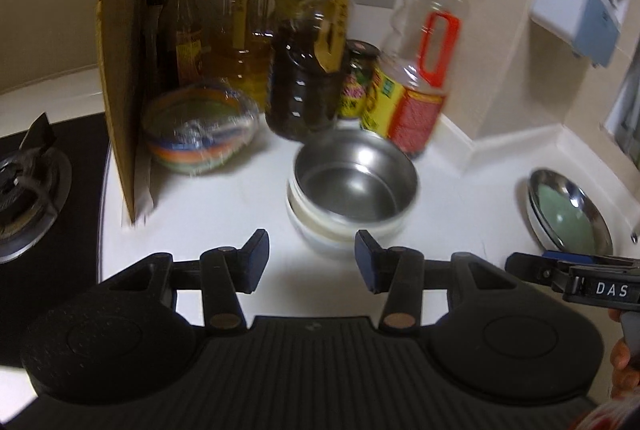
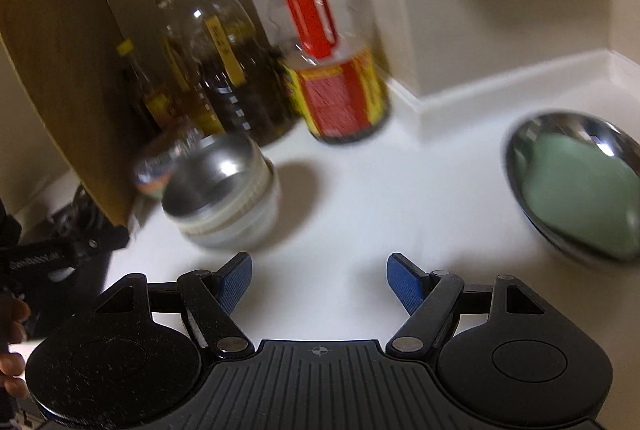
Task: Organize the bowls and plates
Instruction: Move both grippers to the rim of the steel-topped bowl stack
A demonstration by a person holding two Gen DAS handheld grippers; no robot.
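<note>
Stove (image 1: 28, 185): a black gas burner at the far left, on a dark top beside the white counter (image 1: 248, 197).
Cardboard sheet (image 1: 124, 61): it stands upright between the stove and the counter things.
Striped bowls (image 1: 200, 129): a stack of coloured bowls wrapped in clear film, just right of the cardboard, in front of the bottles.
Bottles (image 1: 244, 29): several oil and sauce bottles with yellow caps stand at the back near the wall; the picture is blurred, so the labels cannot be read.
Red-handled bottle (image 1: 424, 69): the most right one of the row, clear on top, with a red and yellow label.
Metal bowl (image 1: 356, 177): it sits inside a white bowl (image 1: 320, 230), in the middle of the counter, in front of the bottles.
Left gripper (image 1: 312, 262): the jaws stand partly apart and nothing is between them; it hangs above the counter just before the stacked bowls, not touching them.
Right gripper (image 2: 320, 282): the jaws stand wide apart and empty, over bare counter between the stacked bowls and the plate.
Metal plate (image 2: 576, 185): at the far right of the counter, shiny, with something pale green in it; well apart from the bowls.
Person: only fingers (image 2: 12, 370) are seen, at the left gripper's handle.
</note>
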